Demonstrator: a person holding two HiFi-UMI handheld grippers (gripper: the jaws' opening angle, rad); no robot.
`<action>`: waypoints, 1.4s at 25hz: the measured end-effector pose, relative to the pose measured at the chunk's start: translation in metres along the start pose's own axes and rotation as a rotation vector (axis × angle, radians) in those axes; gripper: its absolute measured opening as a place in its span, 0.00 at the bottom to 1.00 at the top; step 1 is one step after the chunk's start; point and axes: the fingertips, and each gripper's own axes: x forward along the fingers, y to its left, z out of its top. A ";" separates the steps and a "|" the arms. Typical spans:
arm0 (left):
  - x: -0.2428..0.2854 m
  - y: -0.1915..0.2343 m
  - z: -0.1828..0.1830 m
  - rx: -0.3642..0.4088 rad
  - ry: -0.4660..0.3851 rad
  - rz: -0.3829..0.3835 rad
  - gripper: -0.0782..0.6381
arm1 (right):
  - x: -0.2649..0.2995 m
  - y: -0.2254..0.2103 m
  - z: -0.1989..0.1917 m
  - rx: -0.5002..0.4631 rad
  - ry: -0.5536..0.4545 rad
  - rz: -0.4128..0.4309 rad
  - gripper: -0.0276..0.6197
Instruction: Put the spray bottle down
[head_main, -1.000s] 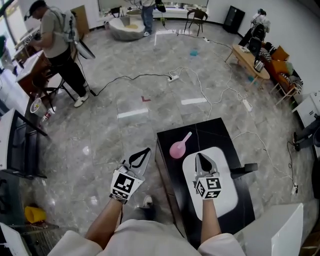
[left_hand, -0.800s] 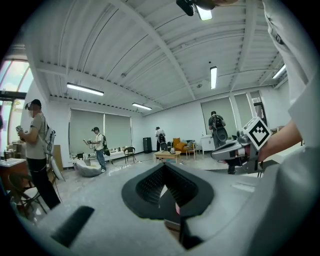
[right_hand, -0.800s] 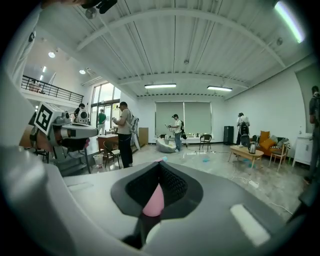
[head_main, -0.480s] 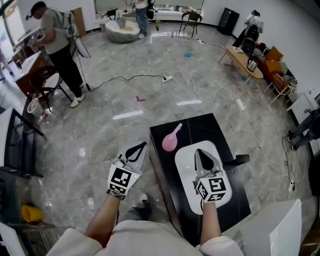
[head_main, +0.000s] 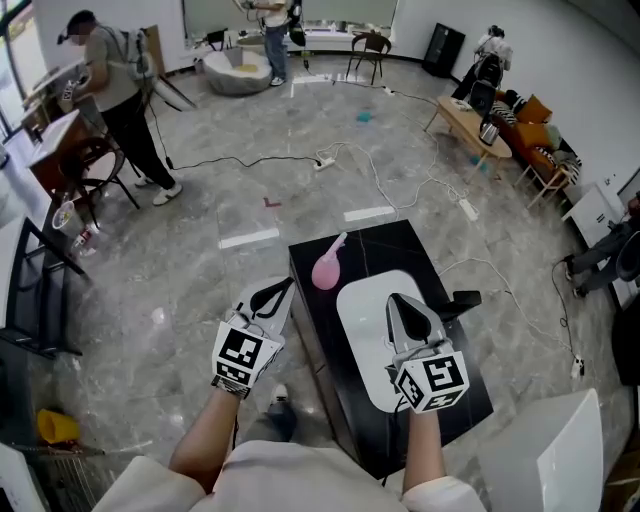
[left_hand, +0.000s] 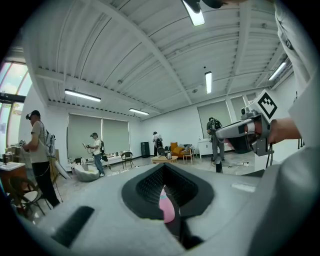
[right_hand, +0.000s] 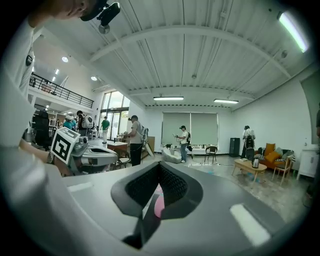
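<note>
A pink spray bottle (head_main: 325, 268) lies on its side at the far left of a black table (head_main: 460, 385), just off a white mat (head_main: 362, 330). My right gripper (head_main: 396, 301) hangs over the mat, shut and holding nothing. Off the table's left edge, above the floor, my left gripper (head_main: 285, 287) is also shut and empty. Both stand well short of the bottle. The bottle shows through the jaw opening in the left gripper view (left_hand: 166, 206) and in the right gripper view (right_hand: 158, 205). Each gripper view also catches the other gripper, the right (left_hand: 242, 134) and the left (right_hand: 92, 156).
Cables (head_main: 385, 165) trail across the grey floor beyond the table. A person (head_main: 110, 80) stands by desks at far left, others at the back. A low wooden table (head_main: 462, 118) and chairs sit far right. A white panel (head_main: 545, 455) is at my near right.
Both grippers have risen and drawn back toward me, the right one more. The pink bottle stays lying on the table. Both jaws stay shut.
</note>
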 end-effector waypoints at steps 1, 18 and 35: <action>-0.003 -0.004 0.006 0.000 -0.006 -0.004 0.11 | -0.007 0.002 0.005 -0.002 -0.005 0.002 0.05; -0.066 -0.066 0.075 0.054 -0.069 0.000 0.11 | -0.101 0.036 0.071 -0.046 -0.084 0.028 0.05; -0.091 -0.090 0.092 0.085 -0.101 -0.012 0.11 | -0.133 0.050 0.086 -0.095 -0.123 0.035 0.05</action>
